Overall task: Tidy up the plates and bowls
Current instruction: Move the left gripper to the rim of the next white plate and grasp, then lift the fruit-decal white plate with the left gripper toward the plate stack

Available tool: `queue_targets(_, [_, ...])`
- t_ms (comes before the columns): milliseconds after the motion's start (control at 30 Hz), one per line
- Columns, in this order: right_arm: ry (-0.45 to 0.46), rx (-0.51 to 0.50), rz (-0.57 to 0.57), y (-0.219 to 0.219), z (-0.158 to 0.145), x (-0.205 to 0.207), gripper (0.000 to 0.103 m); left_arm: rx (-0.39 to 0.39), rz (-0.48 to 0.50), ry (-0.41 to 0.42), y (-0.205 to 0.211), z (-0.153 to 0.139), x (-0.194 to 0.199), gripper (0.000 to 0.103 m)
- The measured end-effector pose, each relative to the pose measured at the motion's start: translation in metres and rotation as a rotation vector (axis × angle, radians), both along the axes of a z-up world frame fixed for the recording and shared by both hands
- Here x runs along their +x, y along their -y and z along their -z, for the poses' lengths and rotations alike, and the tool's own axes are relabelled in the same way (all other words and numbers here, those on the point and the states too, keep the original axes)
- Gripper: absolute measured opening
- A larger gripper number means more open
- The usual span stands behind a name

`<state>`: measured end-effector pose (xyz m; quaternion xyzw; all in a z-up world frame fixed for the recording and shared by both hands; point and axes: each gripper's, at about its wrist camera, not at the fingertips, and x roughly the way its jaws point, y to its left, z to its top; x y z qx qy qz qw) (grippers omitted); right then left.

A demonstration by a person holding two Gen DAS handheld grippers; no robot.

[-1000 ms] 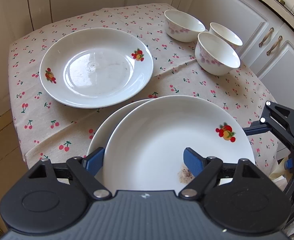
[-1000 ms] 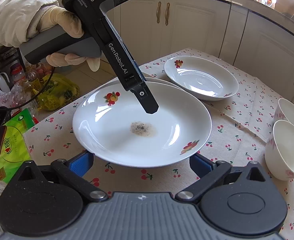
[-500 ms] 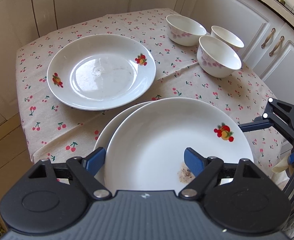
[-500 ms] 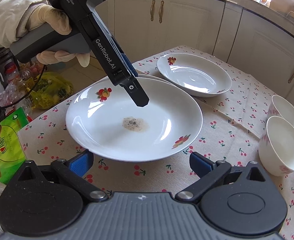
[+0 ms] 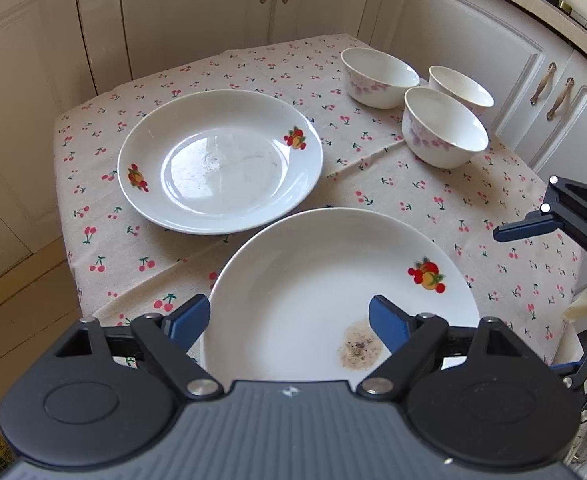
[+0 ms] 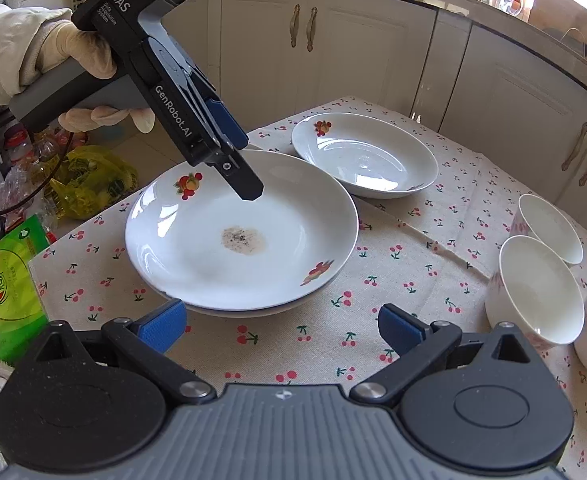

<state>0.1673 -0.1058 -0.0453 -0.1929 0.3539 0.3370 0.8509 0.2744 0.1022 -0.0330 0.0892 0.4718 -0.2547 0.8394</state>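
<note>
- The left gripper (image 5: 289, 314) hangs over the near rim of the soiled plate (image 5: 333, 280). Its jaws are opening: one blue pad is outside the rim, the other above the plate's inside, and neither presses on it.
- The soiled plate lies on a second plate (image 6: 249, 312), at the table's corner, with its rim close to the tablecloth (image 5: 413, 184) edge.
- The clean plate (image 5: 219, 166) lies alone just behind it, with only a narrow gap between them.
- Three bowls (image 5: 445, 132) stand together near the far right edge of the table.
- The right gripper (image 6: 281, 326) is open and empty over bare cloth, beside the stack.
- Only the right wrist view shows the lower plate, the gloved hand (image 6: 85, 52) and the bags on the floor (image 6: 89, 180).
</note>
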Motion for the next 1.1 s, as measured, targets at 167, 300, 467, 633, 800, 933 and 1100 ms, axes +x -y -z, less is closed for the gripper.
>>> queue_targets(167, [0.032, 0.007, -0.013, 0.004, -0.011, 0.012, 0.103, -0.016, -0.025, 0.047, -0.005, -0.008, 0.005, 0.087])
queue_targets(300, [0.068, 0.024, -0.014, 0.006, -0.020, 0.036, 0.103, -0.014, -0.064, 0.080, -0.011, -0.012, 0.018, 0.091])
queue_targets(467, [0.104, 0.046, 0.002, 0.007, -0.029, 0.078, 0.103, -0.015, -0.109, 0.125, -0.018, -0.016, 0.040, 0.096])
queue_targets(633, [0.100, 0.038, 0.011, 0.004, -0.024, 0.121, 0.103, -0.026, -0.150, 0.142, -0.026, -0.014, 0.069, 0.097])
queue_targets(800, [0.066, 0.000, 0.012, -0.001, -0.007, 0.155, 0.103, -0.046, -0.172, 0.117, -0.030, -0.002, 0.098, 0.097])
queue_targets(933, [0.031, -0.043, -0.009, -0.007, 0.006, 0.173, 0.103, -0.043, -0.166, 0.100, -0.028, 0.008, 0.112, 0.097])
queue_targets(1100, [-0.040, -0.082, -0.042, -0.014, 0.020, 0.192, 0.103, -0.044, -0.155, 0.081, -0.026, 0.017, 0.130, 0.097])
